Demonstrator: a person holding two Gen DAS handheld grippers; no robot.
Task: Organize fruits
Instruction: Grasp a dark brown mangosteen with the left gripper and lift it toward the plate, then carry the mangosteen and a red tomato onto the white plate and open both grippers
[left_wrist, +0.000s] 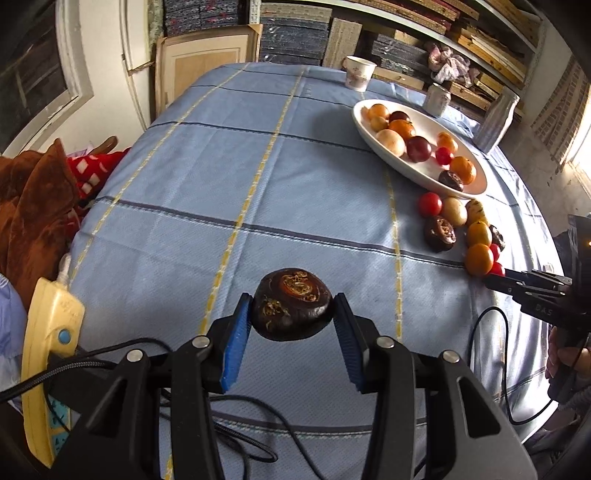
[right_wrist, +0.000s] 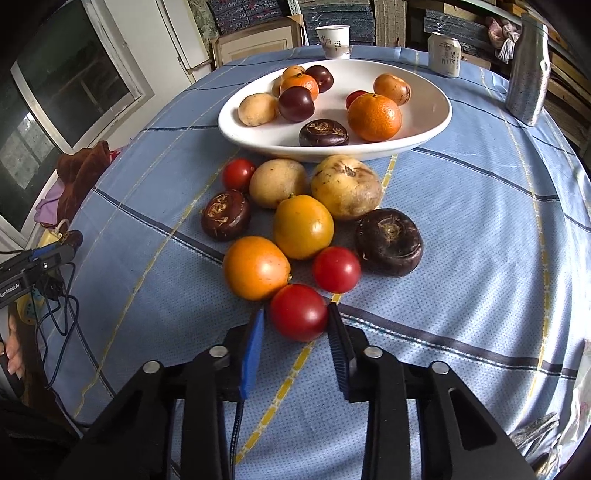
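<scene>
My left gripper (left_wrist: 293, 308) is shut on a dark water chestnut (left_wrist: 291, 302) and holds it above the blue checked tablecloth. My right gripper (right_wrist: 295, 317) has its jaws around a red tomato (right_wrist: 298, 312) at the near end of a cluster of loose fruit; the pads touch or nearly touch it, and the tomato rests on the cloth. The cluster holds orange fruits (right_wrist: 256, 267), yellow-brown fruits (right_wrist: 345, 186), more tomatoes (right_wrist: 336, 269) and water chestnuts (right_wrist: 389, 242). A white oval bowl (right_wrist: 424, 110) behind holds several fruits; it also shows in the left wrist view (left_wrist: 424, 171).
A paper cup (right_wrist: 333, 40), a can (right_wrist: 445, 53) and a grey bottle (right_wrist: 527, 70) stand behind the bowl. A yellow power strip (left_wrist: 44, 347) and cables lie at the table's left edge, beside brown cloth (left_wrist: 33, 199). Shelves fill the back wall.
</scene>
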